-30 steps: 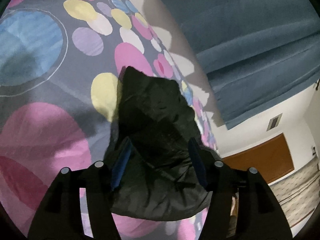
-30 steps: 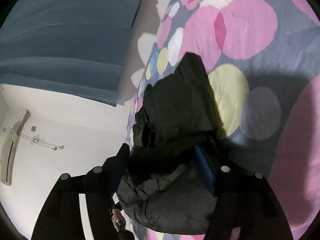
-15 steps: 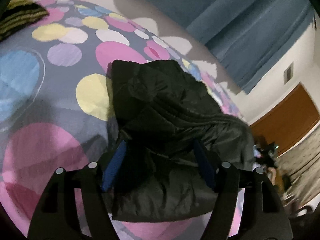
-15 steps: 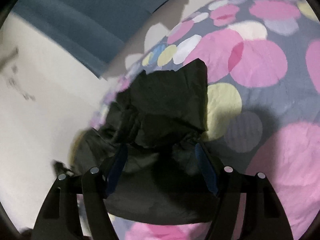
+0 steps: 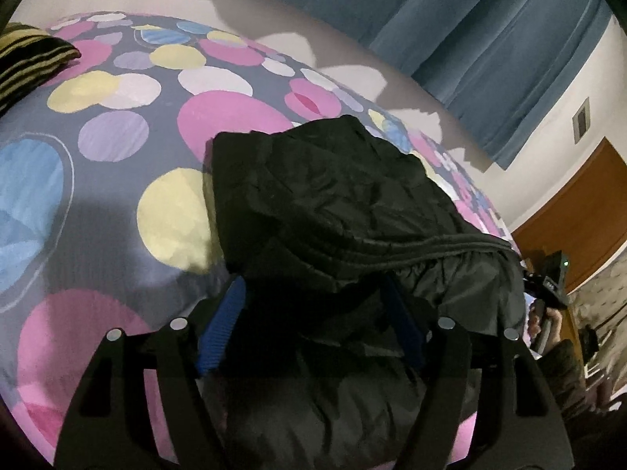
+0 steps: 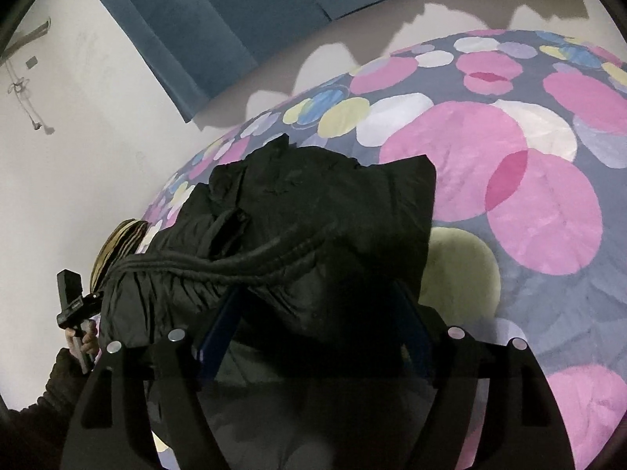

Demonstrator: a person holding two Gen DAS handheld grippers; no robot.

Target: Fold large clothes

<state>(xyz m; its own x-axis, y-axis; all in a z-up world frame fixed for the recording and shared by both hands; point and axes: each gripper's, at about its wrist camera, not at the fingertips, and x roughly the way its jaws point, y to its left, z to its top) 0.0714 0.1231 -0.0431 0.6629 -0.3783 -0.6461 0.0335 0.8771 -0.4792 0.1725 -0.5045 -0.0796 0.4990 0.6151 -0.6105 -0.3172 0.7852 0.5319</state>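
Here, black jacket [image 5: 352, 203] bunched on dotted bedspread [image 5: 117, 129], left claw [image 5: 313, 313] and right claw [image 6: 317, 309] spread, fabric between fingers.

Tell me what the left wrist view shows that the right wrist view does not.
Only the left wrist view shows the brown door and a wall plate. Only the right wrist view shows cords hanging on the white wall. Both show the black jacket on the dotted bedcover, bunched between each gripper's blue fingers, the blue curtain, and the striped cushion.
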